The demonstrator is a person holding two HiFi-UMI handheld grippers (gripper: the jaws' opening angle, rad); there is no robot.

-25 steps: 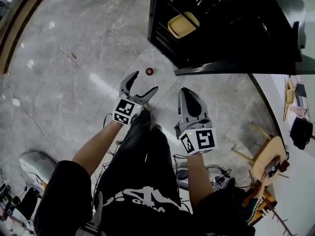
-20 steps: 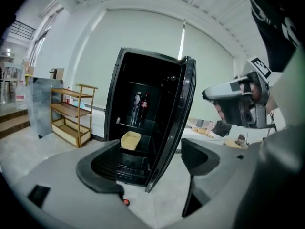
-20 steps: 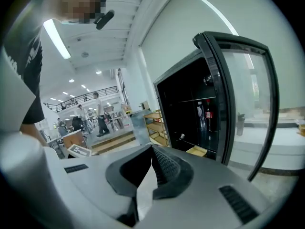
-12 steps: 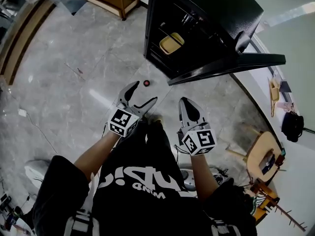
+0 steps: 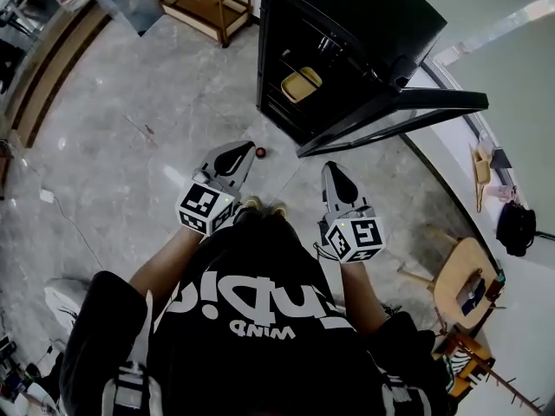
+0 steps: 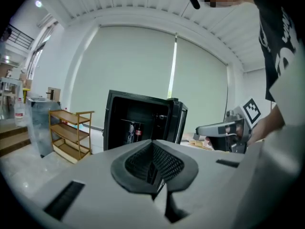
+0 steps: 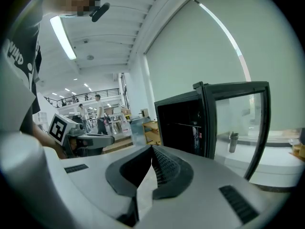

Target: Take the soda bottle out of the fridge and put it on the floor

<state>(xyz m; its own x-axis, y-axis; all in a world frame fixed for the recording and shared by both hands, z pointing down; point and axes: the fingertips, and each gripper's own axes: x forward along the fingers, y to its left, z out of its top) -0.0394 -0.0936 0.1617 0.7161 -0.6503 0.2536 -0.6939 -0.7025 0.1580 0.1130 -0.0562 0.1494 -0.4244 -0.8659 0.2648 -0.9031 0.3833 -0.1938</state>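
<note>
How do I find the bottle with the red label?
Look for the black fridge with its door open, right of the wooden shelf rack. Inside it stands the dark bottle; its red label sets it apart from the paler bottle beside it.

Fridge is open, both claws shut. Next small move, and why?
Likely reach the left claw toward the bottle: the fridge door is open, the bottle stands inside, and that claw and the right claw are shut, empty and short of it.
</note>
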